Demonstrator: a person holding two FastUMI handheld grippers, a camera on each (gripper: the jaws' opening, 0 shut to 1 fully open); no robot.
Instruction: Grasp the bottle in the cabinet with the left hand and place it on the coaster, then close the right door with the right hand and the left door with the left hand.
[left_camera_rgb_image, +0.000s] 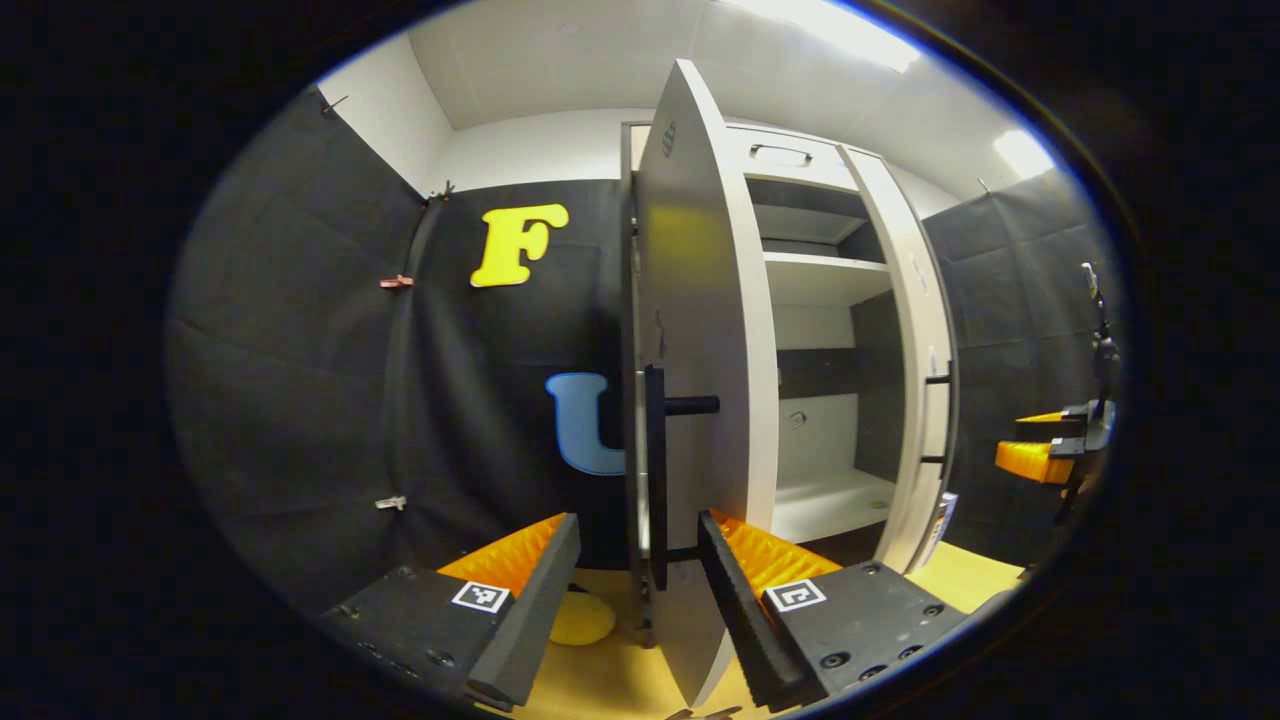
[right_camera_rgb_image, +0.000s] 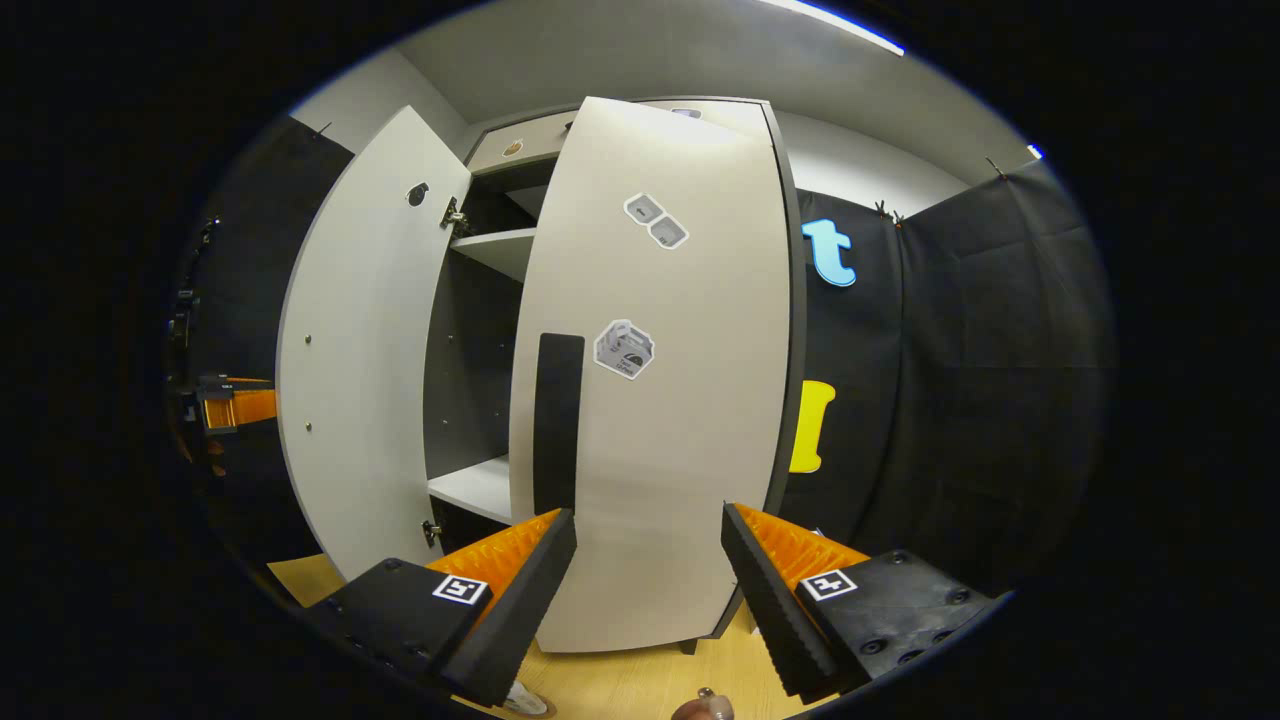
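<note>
The cabinet (left_camera_rgb_image: 820, 330) has two doors: the left door (left_camera_rgb_image: 695, 330) stands edge-on between the spread left tongs (left_camera_rgb_image: 635, 590), while the right door (right_camera_rgb_image: 660, 380) is nearly closed before the spread right tongs (right_camera_rgb_image: 650, 590). One yellow coaster (left_camera_rgb_image: 582, 618) lies on the worktop (left_camera_rgb_image: 600, 680).

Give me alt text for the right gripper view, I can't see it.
The right gripper, open, faces the outside of the cabinet's partly closed right door, just right of its dark vertical handle. Left of it the left door stands wide open, with bare shelves between them, and the left gripper beyond.
</note>
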